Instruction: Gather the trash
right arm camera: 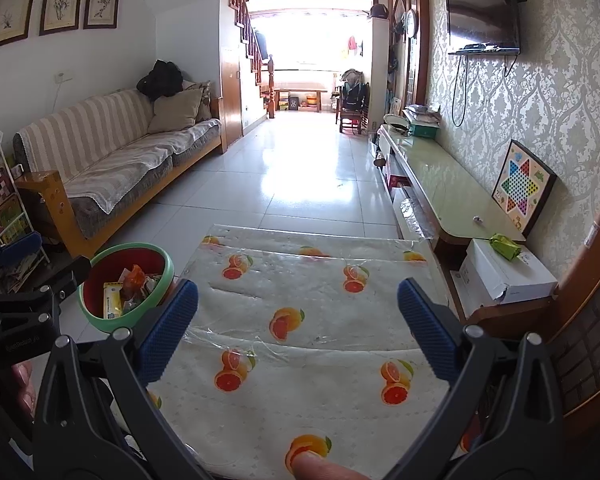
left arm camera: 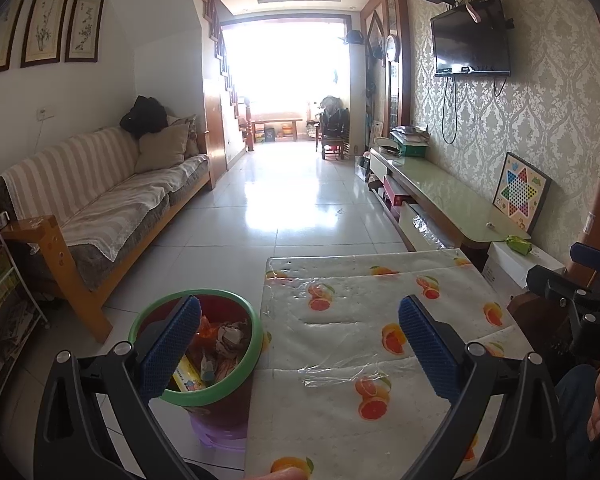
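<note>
Both your claws gape empty; the green-rimmed red plastic trash bin (left arm camera: 196, 344) sits nearest your left claw (left arm camera: 300, 352), left of the orange-print counter (left arm camera: 380, 300).

The left gripper (left arm camera: 300, 344) and the right gripper (right arm camera: 298, 330) both point toward 12 o'clock, jaws spread wide, nothing between their blue pads (left arm camera: 428, 344).

A lived-in home living room.
A striped sofa (left arm camera: 112, 184) under framed prints (left arm camera: 46, 24), a wall-mounted TV (left arm camera: 470, 42) over a long low cabinet (left arm camera: 440, 196), patterned wallpaper, a wooden staircase (right arm camera: 252, 40), glossy tiled floor.
</note>
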